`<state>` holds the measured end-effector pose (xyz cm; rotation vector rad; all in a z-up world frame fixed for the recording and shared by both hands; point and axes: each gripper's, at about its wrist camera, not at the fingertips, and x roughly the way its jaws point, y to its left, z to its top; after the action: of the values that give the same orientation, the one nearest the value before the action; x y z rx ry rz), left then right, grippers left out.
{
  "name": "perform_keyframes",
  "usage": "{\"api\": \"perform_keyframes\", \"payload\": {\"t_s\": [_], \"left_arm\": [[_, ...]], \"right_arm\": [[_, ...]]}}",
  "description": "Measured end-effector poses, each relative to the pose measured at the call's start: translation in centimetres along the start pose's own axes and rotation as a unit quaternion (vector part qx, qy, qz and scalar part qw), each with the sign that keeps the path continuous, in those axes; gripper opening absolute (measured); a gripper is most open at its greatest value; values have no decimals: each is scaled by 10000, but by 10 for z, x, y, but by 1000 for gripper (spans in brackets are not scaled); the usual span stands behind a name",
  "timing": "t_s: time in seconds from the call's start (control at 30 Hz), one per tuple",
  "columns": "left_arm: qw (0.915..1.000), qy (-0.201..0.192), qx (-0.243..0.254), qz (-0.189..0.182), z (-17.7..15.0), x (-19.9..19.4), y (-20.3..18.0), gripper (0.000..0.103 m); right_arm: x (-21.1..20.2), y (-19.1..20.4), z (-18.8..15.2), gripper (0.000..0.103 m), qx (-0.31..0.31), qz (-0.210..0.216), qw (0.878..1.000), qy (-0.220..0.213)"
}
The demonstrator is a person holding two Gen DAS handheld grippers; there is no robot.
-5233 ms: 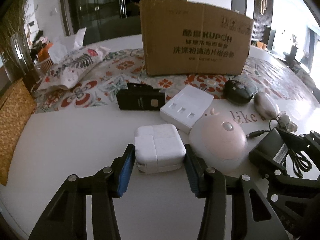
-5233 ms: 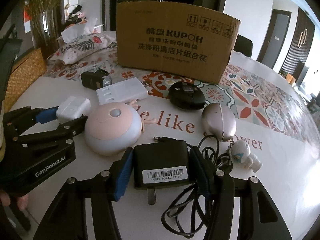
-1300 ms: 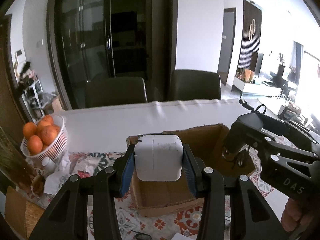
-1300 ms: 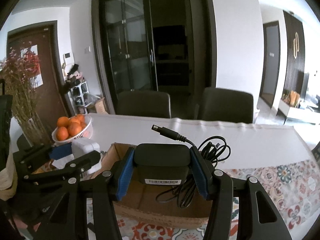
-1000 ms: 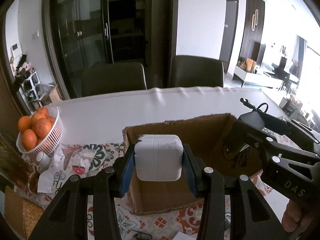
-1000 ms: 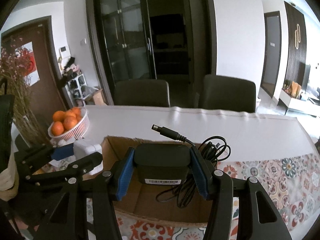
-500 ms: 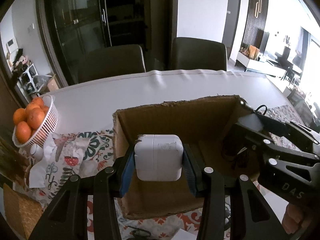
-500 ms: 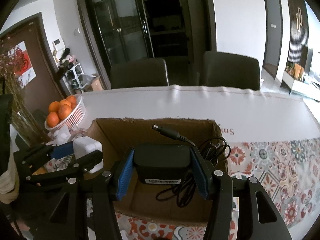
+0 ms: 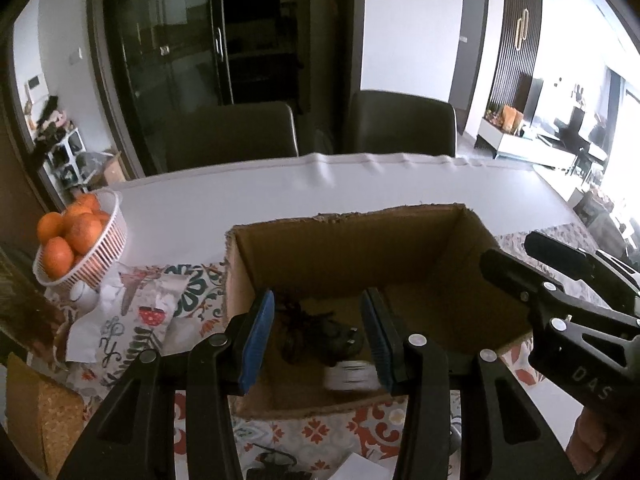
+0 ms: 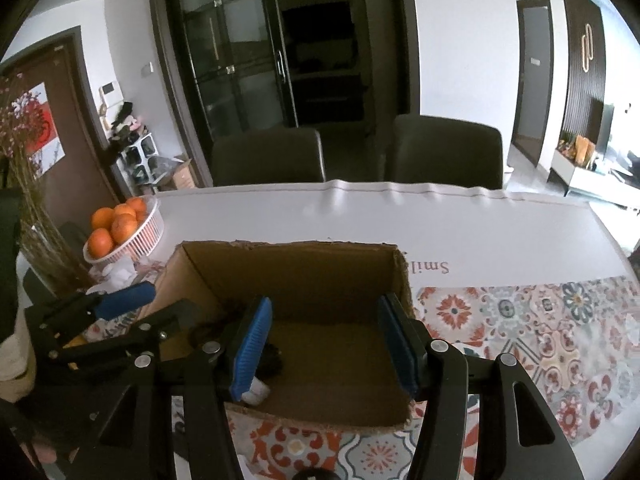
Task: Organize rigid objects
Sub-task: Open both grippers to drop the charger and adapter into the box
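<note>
The open cardboard box stands on the patterned table runner and also shows in the right wrist view. My left gripper is open and empty above the box's near left part. On the box floor lie the black power adapter with its cable and the white charger, blurred. My right gripper is open and empty above the box's middle. In that view the white charger and a bit of black cable show by its left finger.
A white basket of oranges stands left of the box, also in the right wrist view. A patterned tissue pack lies between them. Two dark chairs stand behind the white table. A wicker mat lies at the left.
Both grippers have opened over the box. The white charger and the black adapter with its cable have dropped into the box.
</note>
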<state>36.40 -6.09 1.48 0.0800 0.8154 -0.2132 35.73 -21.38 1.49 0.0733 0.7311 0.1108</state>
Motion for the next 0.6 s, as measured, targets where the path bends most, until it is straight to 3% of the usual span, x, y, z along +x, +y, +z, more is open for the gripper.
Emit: {"api": "perform_keyframes", "payload": {"t_s": [0.6], "left_arm": [[9994, -357, -22, 27, -41, -62, -5, 45]], "right_arm": [[-67, 11, -33, 57, -146, -172, 9990, -394]]}}
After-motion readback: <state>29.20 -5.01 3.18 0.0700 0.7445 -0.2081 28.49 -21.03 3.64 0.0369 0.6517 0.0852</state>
